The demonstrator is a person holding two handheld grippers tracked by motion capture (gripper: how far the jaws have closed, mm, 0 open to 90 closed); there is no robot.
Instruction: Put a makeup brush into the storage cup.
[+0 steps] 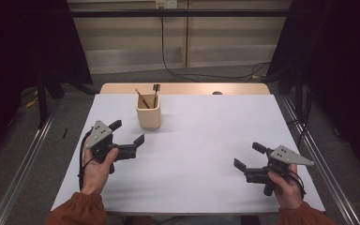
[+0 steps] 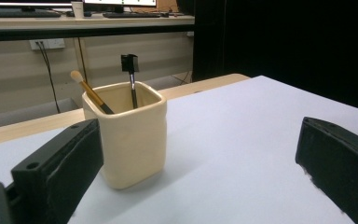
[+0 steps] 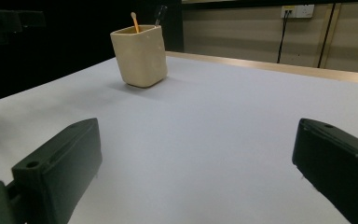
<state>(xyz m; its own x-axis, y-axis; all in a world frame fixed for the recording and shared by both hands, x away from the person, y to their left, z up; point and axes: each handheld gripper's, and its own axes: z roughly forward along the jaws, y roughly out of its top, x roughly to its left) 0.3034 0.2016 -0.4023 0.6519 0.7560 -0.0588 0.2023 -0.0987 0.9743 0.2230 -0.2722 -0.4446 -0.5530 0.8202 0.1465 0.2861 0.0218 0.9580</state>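
Note:
A cream square cup [image 1: 148, 114] stands upright on the white table [image 1: 201, 140], toward the back left. Two brushes lean inside it: a wooden-handled brush [image 2: 89, 92] with a pale tip and a thin brush [image 2: 131, 74] with a black head. My left gripper [image 1: 127, 133] is open, held just left of and in front of the cup [image 2: 127, 133], nothing between its jaws. My right gripper [image 1: 249, 156] is open at the table's front right, far from the cup [image 3: 141, 55], jaws bare.
A wooden strip [image 1: 187, 88] runs along the table's far edge. Cables [image 1: 178, 70] trail on the floor behind. Dark curtains [image 1: 342, 56] flank both sides. The left gripper [image 3: 7, 21] shows far off in the right gripper view.

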